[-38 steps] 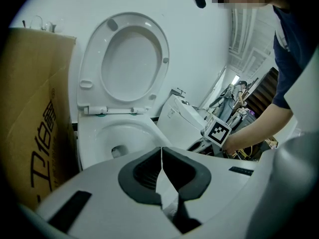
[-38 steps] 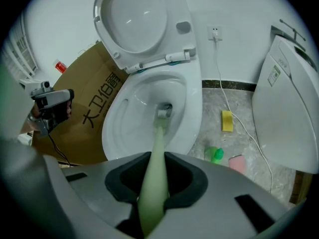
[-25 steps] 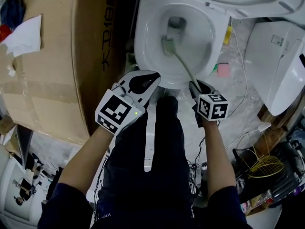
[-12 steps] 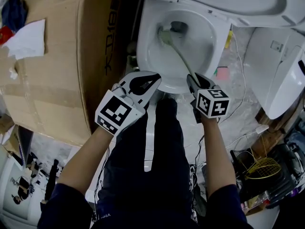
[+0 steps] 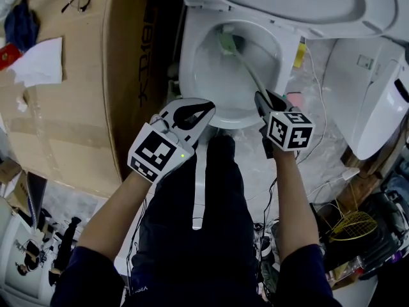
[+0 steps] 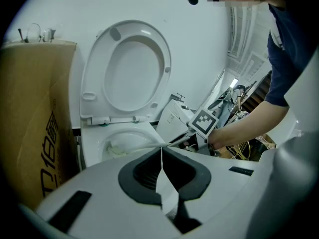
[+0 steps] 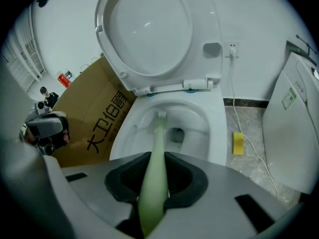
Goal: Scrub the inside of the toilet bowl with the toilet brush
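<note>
The white toilet bowl (image 5: pixel 192 75) stands with its lid and seat (image 5: pixel 300 2) raised. My right gripper (image 5: pixel 262 101) is shut on the pale green toilet brush handle (image 7: pixel 153 173). The brush head (image 5: pixel 225 40) presses against the far inner wall of the bowl (image 7: pixel 194 116), left of the drain hole; the same brush head (image 7: pixel 160 117) shows in the right gripper view. My left gripper (image 5: pixel 201 110) hovers by the bowl's near rim, jaws shut with nothing between them. In the left gripper view the bowl (image 6: pixel 94 143) and the right gripper's marker cube (image 6: pixel 203 122) are visible.
A large cardboard box (image 5: pixel 70 88) stands close on the left of the toilet. A white appliance (image 5: pixel 377 88) sits to the right. A yellow sponge (image 5: pixel 298 54), a pink item (image 5: pixel 295 98) and a white cable (image 5: pixel 323 101) lie on the floor at right. Clutter (image 5: pixel 351 226) at lower right.
The brush head has swept from the middle of the bowl up to the far inner wall, left of the drain. My right gripper shifted slightly; my left gripper held still.
</note>
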Demonstrator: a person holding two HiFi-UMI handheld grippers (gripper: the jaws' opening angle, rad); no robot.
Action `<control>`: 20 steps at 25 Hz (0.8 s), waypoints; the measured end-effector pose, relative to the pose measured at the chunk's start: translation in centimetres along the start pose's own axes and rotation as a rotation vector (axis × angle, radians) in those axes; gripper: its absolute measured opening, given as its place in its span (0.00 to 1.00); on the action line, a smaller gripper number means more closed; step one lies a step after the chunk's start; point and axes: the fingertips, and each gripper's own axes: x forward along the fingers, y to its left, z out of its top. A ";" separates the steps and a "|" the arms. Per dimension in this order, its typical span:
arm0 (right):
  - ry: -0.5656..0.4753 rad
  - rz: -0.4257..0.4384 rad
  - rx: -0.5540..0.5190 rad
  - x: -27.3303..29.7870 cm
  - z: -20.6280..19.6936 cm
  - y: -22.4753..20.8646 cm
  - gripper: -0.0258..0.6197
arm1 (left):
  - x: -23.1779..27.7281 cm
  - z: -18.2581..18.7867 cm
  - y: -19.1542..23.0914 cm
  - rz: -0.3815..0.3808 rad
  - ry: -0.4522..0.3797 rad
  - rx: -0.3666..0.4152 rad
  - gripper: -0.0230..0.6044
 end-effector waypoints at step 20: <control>0.028 -0.147 0.042 -4.9 -4.1 -7.5 0.17 | 1.4 0.0 -2.2 -0.024 0.014 0.030 0.09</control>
